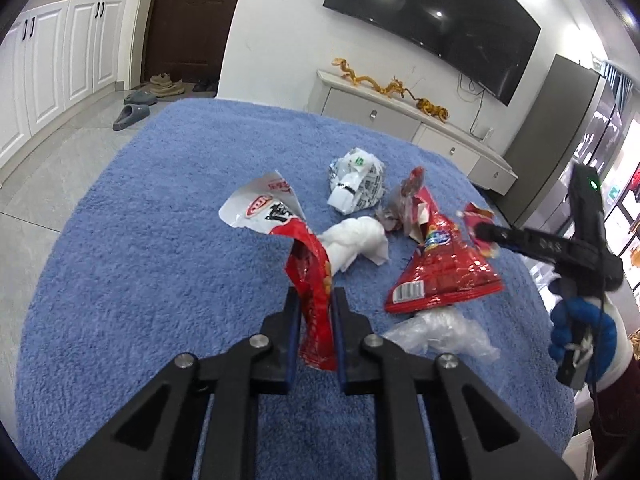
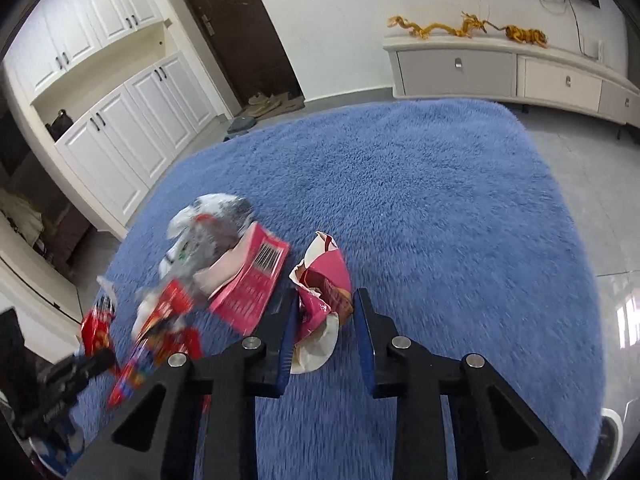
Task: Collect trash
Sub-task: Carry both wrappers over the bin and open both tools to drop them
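Observation:
My left gripper [image 1: 314, 300] is shut on a red and white snack wrapper [image 1: 312, 280] above the blue rug [image 1: 160, 240]. Beyond it lie a white tissue [image 1: 356, 246], a crumpled white wrapper [image 1: 356, 184], a red foil bag [image 1: 440, 268] and a clear plastic film [image 1: 440, 334]. My right gripper [image 2: 326, 300] is shut on a pink and white wrapper [image 2: 324, 292]; it also shows at the right of the left wrist view [image 1: 486, 234]. A pink carton [image 2: 252, 284] lies to its left, beside a blurred pile of wrappers [image 2: 192, 248].
A low white TV cabinet [image 1: 400, 116] with golden dragon figures [image 1: 384, 86] stands beyond the rug. White cupboards [image 2: 120, 128], a dark door [image 2: 236, 28] and slippers [image 1: 132, 114] are at the far left. Grey tile floor surrounds the rug.

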`<move>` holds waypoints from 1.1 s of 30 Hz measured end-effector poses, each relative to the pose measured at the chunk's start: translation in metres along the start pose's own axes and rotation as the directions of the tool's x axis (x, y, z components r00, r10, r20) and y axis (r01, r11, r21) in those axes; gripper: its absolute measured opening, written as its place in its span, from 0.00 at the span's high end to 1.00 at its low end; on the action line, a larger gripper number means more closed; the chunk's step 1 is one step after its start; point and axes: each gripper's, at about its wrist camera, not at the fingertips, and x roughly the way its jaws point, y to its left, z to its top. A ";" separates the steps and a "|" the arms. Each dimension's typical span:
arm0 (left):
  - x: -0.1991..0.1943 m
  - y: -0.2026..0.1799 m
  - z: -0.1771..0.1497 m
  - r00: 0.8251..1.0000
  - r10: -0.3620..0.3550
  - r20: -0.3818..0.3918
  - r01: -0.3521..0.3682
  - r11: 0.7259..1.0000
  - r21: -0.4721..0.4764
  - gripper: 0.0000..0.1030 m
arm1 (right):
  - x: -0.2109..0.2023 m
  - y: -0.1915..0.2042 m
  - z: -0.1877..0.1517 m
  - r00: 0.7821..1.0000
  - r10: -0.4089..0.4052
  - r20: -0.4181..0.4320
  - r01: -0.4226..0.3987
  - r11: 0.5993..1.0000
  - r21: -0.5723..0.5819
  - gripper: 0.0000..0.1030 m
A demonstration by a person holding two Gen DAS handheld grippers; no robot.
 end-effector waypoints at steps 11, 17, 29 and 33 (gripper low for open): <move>-0.049 -0.029 -0.002 0.996 -0.064 0.063 0.060 0.996 0.062 0.87 | -0.116 -0.004 -0.053 0.994 -0.016 0.112 0.016 1.000 0.002 0.74; -0.062 -0.073 0.001 0.990 -0.123 0.072 0.110 0.980 0.164 0.87 | -0.177 -0.031 -0.076 0.977 -0.092 0.193 0.085 0.995 0.042 0.74; -0.018 -0.248 -0.015 0.945 -0.300 -0.131 0.327 0.830 0.452 0.87 | -0.268 -0.140 -0.148 0.912 -0.335 0.236 0.266 0.923 0.279 0.74; 0.017 -0.315 -0.031 0.910 -0.324 -0.259 0.414 0.762 0.499 0.87 | -0.272 -0.184 -0.182 0.900 -0.393 0.187 0.304 0.875 0.377 0.73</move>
